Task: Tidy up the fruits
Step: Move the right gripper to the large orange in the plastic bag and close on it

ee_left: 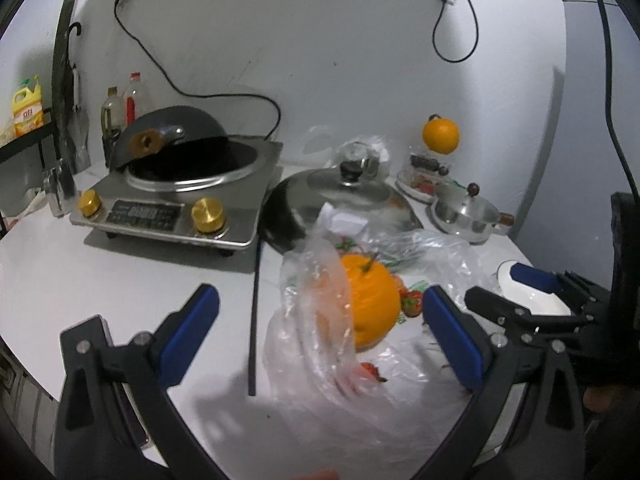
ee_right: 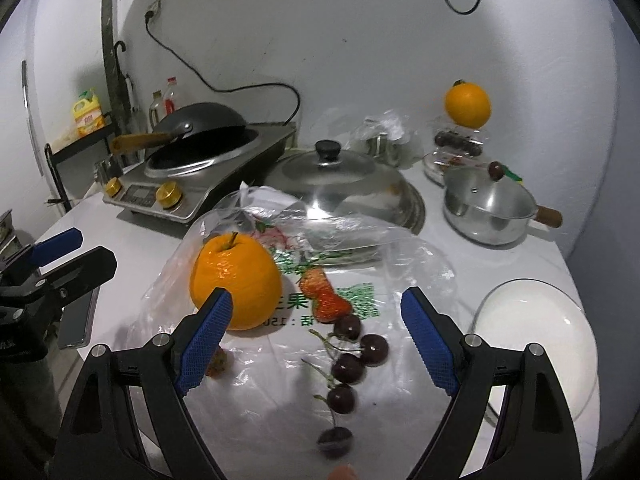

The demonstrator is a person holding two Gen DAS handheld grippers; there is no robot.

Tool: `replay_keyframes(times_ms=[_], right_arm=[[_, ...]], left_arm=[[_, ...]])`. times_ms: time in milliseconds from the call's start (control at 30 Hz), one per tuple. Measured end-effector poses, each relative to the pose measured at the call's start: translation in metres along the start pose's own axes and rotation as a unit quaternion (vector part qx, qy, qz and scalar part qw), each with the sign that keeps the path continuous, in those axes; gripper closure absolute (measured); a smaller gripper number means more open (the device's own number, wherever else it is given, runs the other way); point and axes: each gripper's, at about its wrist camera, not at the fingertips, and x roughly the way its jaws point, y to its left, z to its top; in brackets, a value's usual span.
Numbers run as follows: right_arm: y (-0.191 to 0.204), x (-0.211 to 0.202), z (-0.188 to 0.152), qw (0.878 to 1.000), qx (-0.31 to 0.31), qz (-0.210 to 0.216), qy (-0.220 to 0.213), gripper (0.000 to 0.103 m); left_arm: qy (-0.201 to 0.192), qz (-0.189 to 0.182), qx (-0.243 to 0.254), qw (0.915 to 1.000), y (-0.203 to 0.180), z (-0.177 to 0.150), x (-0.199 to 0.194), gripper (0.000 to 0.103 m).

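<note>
An orange (ee_right: 236, 280) (ee_left: 372, 304) rests on a spread clear plastic bag (ee_right: 344, 240) (ee_left: 316, 344) printed in green and red. Beside it lie a strawberry (ee_right: 324, 296) and several dark cherries (ee_right: 352, 364). My right gripper (ee_right: 316, 336) is open just above the cherries, its left finger in front of the orange. My left gripper (ee_left: 320, 332) is open with the crumpled bag and the orange between its fingers, touching neither that I can see. A white plate (ee_right: 540, 336) (ee_left: 532, 300) sits to the right. A second orange (ee_right: 468, 105) (ee_left: 440, 135) sits on top of a clear fruit box at the back.
An induction cooker with a tilted wok (ee_left: 180, 184) stands back left. A wok under a steel lid (ee_right: 340, 184) and a small steel pot (ee_right: 492, 208) stand behind the bag. A black rod (ee_left: 254, 320) lies on the table. A phone (ee_right: 76, 320) lies at the left edge.
</note>
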Motion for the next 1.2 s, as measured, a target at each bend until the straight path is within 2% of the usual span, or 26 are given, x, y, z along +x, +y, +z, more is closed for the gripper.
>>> replay_keyframes(times_ms=[733, 1200], right_arm=[[0.04, 0.078, 0.005, 0.996, -0.03, 0.057, 0.055, 0.014], [0.058, 0.111, 0.018, 0.994, -0.036, 0.077, 0.068, 0.014]], left_arm=[[0.044, 0.01, -0.031, 0.9985, 0.047, -0.011, 0.049, 0.001], [0.051, 0.018, -0.055, 0.997, 0.07, -0.015, 0.063, 0.001]])
